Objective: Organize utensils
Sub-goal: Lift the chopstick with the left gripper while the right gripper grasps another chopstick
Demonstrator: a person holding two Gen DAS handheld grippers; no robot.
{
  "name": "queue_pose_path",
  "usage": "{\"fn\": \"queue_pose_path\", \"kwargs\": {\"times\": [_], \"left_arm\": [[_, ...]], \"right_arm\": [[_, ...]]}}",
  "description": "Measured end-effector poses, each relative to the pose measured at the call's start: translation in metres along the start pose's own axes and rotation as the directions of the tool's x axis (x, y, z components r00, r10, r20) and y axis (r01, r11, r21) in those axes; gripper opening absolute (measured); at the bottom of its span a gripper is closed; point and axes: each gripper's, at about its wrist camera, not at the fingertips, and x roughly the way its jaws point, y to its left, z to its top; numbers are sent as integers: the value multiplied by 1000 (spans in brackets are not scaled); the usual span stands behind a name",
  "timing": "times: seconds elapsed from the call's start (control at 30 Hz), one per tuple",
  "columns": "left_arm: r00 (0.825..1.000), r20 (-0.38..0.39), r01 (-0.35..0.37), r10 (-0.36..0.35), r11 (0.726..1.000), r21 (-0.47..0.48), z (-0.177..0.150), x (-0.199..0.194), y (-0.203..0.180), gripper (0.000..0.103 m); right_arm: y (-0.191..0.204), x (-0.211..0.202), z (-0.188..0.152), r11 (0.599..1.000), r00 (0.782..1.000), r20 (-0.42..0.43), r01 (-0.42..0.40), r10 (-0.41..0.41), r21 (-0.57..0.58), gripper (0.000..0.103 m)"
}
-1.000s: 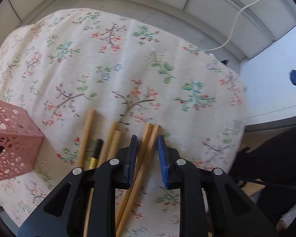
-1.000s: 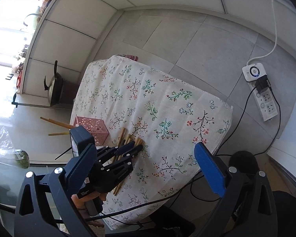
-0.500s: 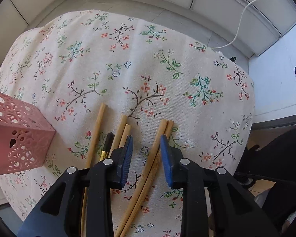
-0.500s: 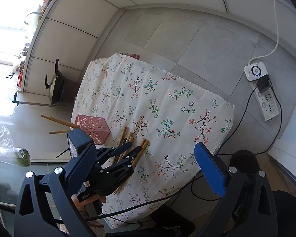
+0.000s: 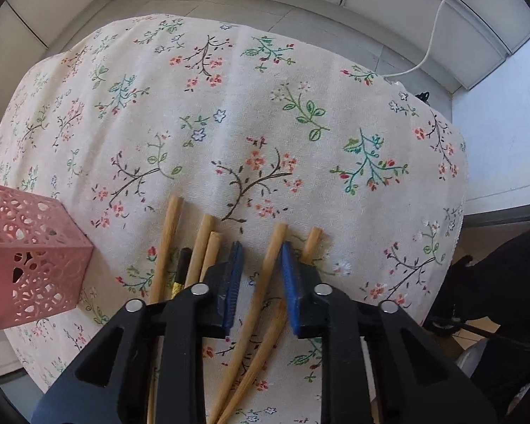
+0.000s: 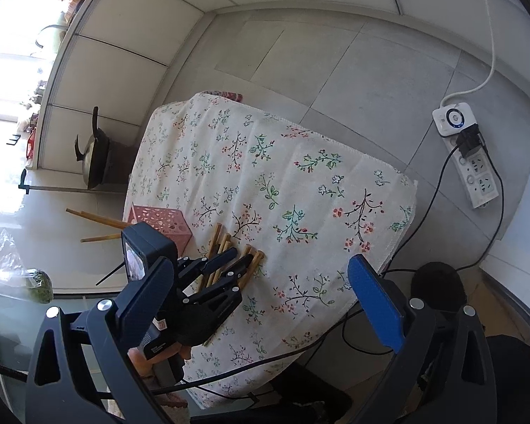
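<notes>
Here, our left gripper [image 5: 259, 265] fingers closing around one light wooden chopstick [image 5: 261, 282] on the floral-cloth worktop [image 5: 265, 123], our right gripper [image 6: 250, 314] fingers wide apart, empty.

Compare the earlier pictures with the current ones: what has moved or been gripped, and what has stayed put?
The left gripper shifted sideways over the chopsticks. A second ago two lay between its fingers; now only one chopstick does, its partner outside the right finger. The fingers are closing, with nothing lifted yet. The pink basket, the other chopsticks and the open right gripper stayed as they were.
</notes>
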Motion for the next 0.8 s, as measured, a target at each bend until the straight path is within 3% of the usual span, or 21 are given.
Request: {"fn": "queue_pose_path", "kwargs": {"times": [0.2,0.3,0.43,0.63,0.7,0.8], "left_arm": [[999,41,-12,13,1000,-19,3,0,-5,6],[994,77,-74,75,997,-12,-10,-14,-5,6],[982,153,-101,107,994,-48,-31,-52,-3,6],[949,268,-128,166,980,-152,-83,-116,3,6],[933,310,-126,184,972,-199,-106,-138,6,6],[909,365,-116,203,962,-246,-131,-159,8,6]], "right_arm": [[-3,13,1,999,999,-23,30,-30,17,96],[0,25,-1,998,998,-38,58,-58,19,96],[10,47,-8,996,993,-68,95,-94,2,96],[49,105,-29,971,969,-122,198,-214,-136,96],[67,130,-38,954,957,-132,230,-258,-193,91],[82,161,-53,923,931,-163,275,-326,-270,72]]}}
